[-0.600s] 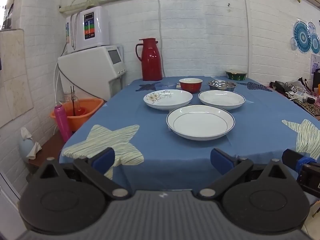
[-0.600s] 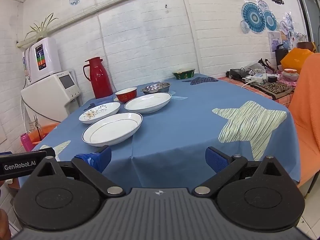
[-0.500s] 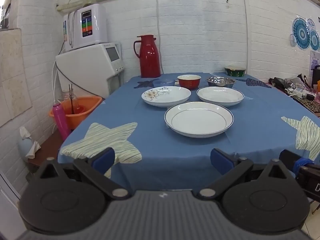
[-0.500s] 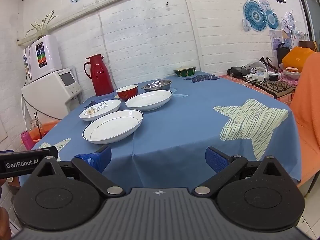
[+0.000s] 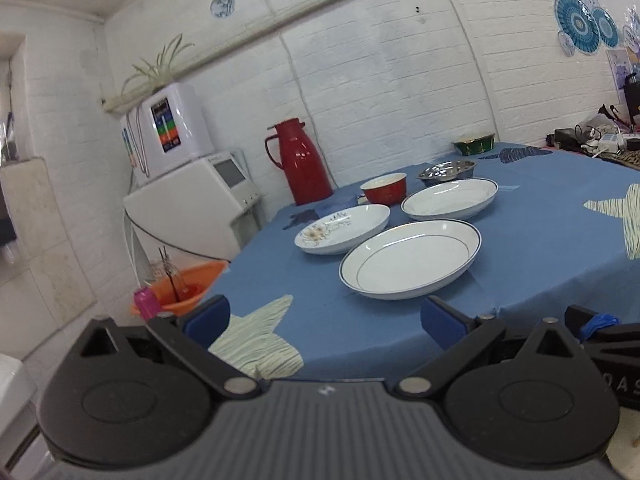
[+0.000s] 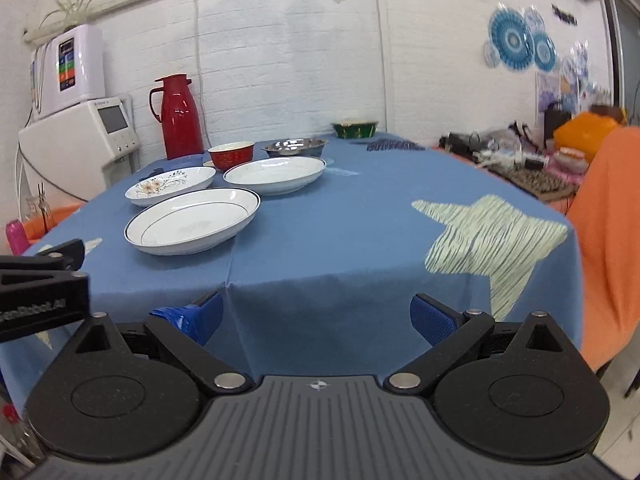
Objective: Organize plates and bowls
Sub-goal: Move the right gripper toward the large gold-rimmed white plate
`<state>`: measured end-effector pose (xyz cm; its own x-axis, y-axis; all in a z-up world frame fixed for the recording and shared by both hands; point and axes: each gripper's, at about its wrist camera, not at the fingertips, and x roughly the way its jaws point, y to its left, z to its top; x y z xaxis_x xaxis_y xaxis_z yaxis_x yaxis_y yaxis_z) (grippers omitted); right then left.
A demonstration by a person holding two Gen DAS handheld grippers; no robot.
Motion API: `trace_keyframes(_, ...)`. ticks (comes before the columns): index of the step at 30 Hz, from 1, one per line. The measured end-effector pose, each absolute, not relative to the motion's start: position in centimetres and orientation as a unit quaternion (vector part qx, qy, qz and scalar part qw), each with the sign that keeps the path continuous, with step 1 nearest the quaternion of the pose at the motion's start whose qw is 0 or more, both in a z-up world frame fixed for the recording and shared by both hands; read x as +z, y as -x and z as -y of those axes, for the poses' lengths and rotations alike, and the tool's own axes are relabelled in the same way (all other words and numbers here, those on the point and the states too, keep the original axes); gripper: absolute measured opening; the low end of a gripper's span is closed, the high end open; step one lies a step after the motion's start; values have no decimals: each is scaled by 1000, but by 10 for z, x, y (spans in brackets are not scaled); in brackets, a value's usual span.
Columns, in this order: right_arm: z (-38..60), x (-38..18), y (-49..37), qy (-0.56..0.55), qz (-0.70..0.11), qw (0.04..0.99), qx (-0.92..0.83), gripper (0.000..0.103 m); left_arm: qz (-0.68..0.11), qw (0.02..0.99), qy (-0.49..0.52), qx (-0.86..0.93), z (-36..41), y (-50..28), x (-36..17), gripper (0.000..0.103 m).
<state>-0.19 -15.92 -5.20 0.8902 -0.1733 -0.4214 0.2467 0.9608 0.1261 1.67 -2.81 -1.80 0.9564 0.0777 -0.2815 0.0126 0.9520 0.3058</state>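
A bench [image 5: 540,240] draped in a blue cloth with pale striped stars is filling most of both views, and all the dishes are sitting on its far-left part. Beside its left edge a white appliance cabinet [image 5: 192,208] is standing against the brick wall, with a smaller white dispenser [image 5: 168,128] perching on top of it. An orange chair back [image 6: 608,232] is showing at the right edge of the right wrist view.

The left hand-held gripper [image 5: 324,316] is hovering at the near bench edge with its blue-padded fingers spread wide and nothing between them. The right hand-held gripper [image 6: 316,316] is likewise hanging just off the near edge, fingers wide apart and gripping nothing.

A red thermos jug [image 5: 304,160] is standing upright at the far-left corner. Nearest the grippers, a blue-rimmed white plate [image 5: 410,258] is lying flat. Just behind it, a second white plate [image 5: 450,199] is sitting to the right and a floral plate [image 5: 342,229] to the left, close together but apart. Behind those, a red bowl [image 5: 384,188] is sitting beside a steel bowl [image 5: 447,169], and a green bowl [image 5: 473,145] is resting near the wall, well apart from the rest.
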Motion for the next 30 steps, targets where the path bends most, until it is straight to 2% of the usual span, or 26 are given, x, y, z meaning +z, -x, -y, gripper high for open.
trace_keyframes(3, 177, -41, 0, -124, -195, 966, -115, 88, -144, 982, -125, 6, 10, -19, -4, 101)
trace_keyframes(7, 179, -6, -5, -108, -156, 974, -124, 88, -123, 987, -107, -1, -2, -21, 15, 101)
trace_keyframes(10, 153, 13, -11, -4, -112, 979, -173, 88, -95, 988, -124, 21, 1, -25, 16, 101)
trace_keyframes(13, 128, 4, -27, 92, -84, 973, -196, 88, -63, 979, -184, 66, 14, -35, -6, 101)
trace_keyframes(15, 130, -5, -42, 90, -120, 971, -184, 88, -86, 972, -205, 70, 17, -49, -22, 101)
trace_keyframes(20, 169, -13, -72, -22, -183, 971, -149, 88, -185, 976, -111, 34, -8, -90, -26, 101)
trace_keyframes(25, 169, -2, -95, -60, -207, 966, -140, 88, -186, 980, -56, 37, -42, -104, -3, 101)
trace_keyframes(30, 149, 5, -112, -46, -210, 968, -131, 88, -177, 983, -11, 43, -68, -113, 17, 101)
